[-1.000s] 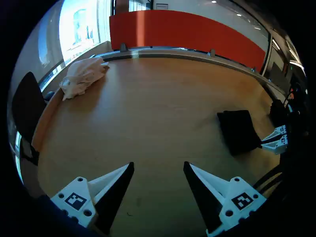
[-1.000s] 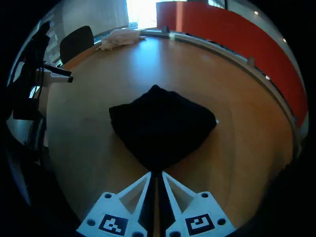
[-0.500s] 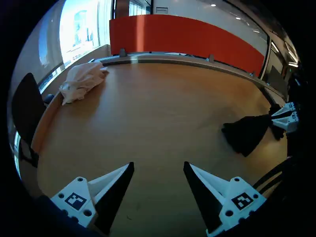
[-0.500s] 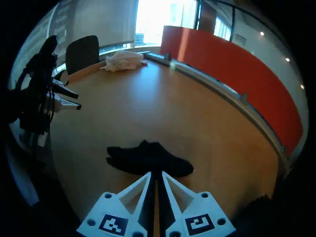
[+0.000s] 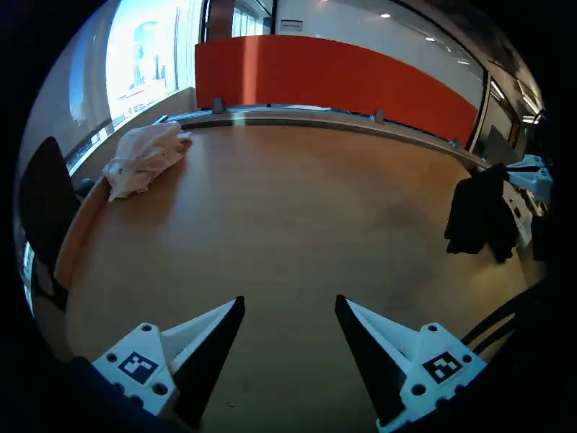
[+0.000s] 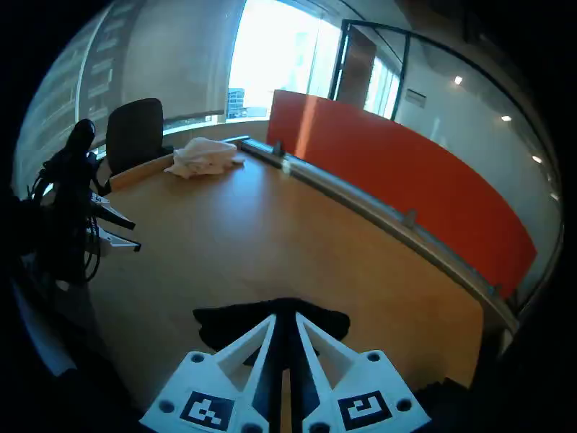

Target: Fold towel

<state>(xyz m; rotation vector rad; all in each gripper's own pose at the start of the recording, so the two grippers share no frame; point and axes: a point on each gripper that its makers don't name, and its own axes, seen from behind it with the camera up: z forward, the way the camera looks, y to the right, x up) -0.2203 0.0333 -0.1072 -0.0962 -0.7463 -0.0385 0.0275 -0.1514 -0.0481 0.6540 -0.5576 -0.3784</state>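
Your right gripper (image 6: 285,321) has its fingers (image 6: 245,361) clenched on the black towel (image 6: 223,326). In the right gripper view the two tips sit together w/ hardly a gap, and dark cloth spreads to both sides just past them, more to the left. In the left gripper view the same right gripper (image 5: 528,179) sits at the far right edge. The black towel (image 5: 477,213) hangs from it in a loose, bunched drape over the right part of the desk (image 5: 288,216); can't tell if the bottom edge touches the wood. Your left gripper (image 5: 288,302) is released: fingers (image 5: 209,339) spread wide, nothing btw them, bare desk in the gap, well apart from the towel. The right gripper view has that left gripper (image 6: 135,237) at the left edge, over the near-left side of the desk (image 6: 288,231). The hand (image 6: 68,213) holding it looks dark, too dim to tell more. A crumpled white cloth (image 5: 144,150) lies at the far left corner of the desk, near the rim and well apart from both grippers; same white cloth (image 6: 202,156) shows in the right gripper view. A dark chair (image 6: 141,133) stands just beyond that corner. An orange partition (image 5: 332,72) runs along the far side of the desk, w/ a bright window (image 5: 141,58) to its left.
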